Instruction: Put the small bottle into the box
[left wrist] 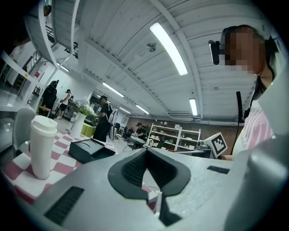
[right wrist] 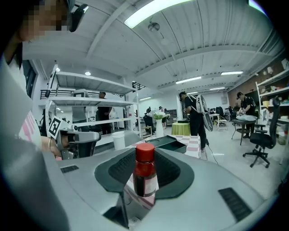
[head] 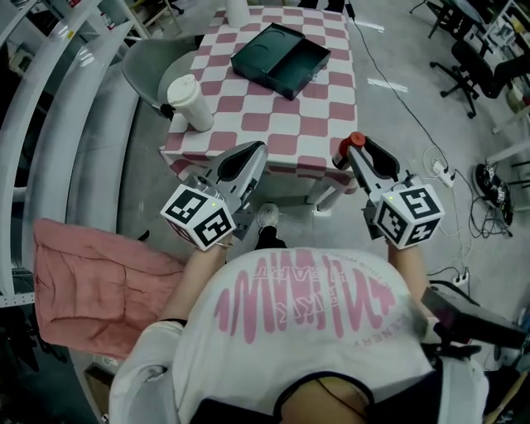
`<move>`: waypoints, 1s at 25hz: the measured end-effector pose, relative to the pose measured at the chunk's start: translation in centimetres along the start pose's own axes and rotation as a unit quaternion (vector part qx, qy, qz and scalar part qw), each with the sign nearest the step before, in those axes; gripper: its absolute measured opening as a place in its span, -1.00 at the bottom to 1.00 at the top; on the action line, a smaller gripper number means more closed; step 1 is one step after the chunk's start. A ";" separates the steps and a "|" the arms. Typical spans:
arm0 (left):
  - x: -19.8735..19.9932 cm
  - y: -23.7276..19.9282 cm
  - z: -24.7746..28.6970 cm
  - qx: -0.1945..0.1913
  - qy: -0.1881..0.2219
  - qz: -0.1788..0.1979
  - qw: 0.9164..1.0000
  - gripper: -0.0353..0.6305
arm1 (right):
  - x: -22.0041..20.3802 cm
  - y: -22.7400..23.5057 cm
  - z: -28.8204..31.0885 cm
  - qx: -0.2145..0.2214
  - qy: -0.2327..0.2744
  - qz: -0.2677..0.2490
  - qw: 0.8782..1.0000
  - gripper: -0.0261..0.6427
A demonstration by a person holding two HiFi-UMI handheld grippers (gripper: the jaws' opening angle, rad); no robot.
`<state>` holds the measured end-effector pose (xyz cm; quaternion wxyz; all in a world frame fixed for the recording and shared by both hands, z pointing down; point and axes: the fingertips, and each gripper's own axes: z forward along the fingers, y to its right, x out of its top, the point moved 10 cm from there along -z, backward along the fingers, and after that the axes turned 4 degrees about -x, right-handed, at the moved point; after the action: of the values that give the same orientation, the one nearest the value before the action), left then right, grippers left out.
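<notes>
The small bottle [right wrist: 145,177] has a red cap and dark contents, and stands upright between the jaws of my right gripper [right wrist: 145,158], which is shut on it. In the head view the bottle [head: 351,144] and right gripper [head: 354,152] hover just off the near edge of the checkered table [head: 319,124]. The dark green open box [head: 281,58] lies at the table's far middle, also visible as the box [right wrist: 168,143] ahead. My left gripper [head: 253,152] hangs beside the table's near edge, its tips together with nothing held [left wrist: 145,151].
A white lidded cup [head: 190,102] stands on the table's left corner. A white vase [head: 238,10] is at the far edge. A grey chair [head: 149,66] sits left of the table, a pink cloth [head: 91,281] and white shelving further left. Cables and office chairs [head: 464,66] lie right.
</notes>
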<state>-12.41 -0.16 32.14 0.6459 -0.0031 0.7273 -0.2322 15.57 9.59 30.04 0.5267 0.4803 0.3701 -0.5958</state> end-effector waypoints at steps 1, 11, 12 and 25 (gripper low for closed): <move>0.5 -1.2 0.6 -0.002 0.002 0.000 1.000 -0.87 | 0.5 0.3 1.3 -0.001 0.001 -0.001 1.000 -0.54; 6.2 -11.6 5.7 -0.036 0.002 0.022 0.999 -0.87 | 7.0 1.7 13.2 -0.012 0.038 -0.010 0.999 -0.54; 6.5 -12.5 6.3 -0.041 0.001 0.023 0.999 -0.87 | 7.5 1.7 14.2 -0.014 0.042 -0.011 0.999 -0.54; 7.4 -20.6 11.8 -0.088 -0.017 0.002 0.996 -0.87 | 10.2 2.8 22.9 -0.034 0.036 -0.032 0.998 -0.54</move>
<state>-8.66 -24.76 31.53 0.6556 -0.0620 0.7339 -0.1662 14.28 -15.40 26.44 0.5100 0.4711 0.4240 -0.5815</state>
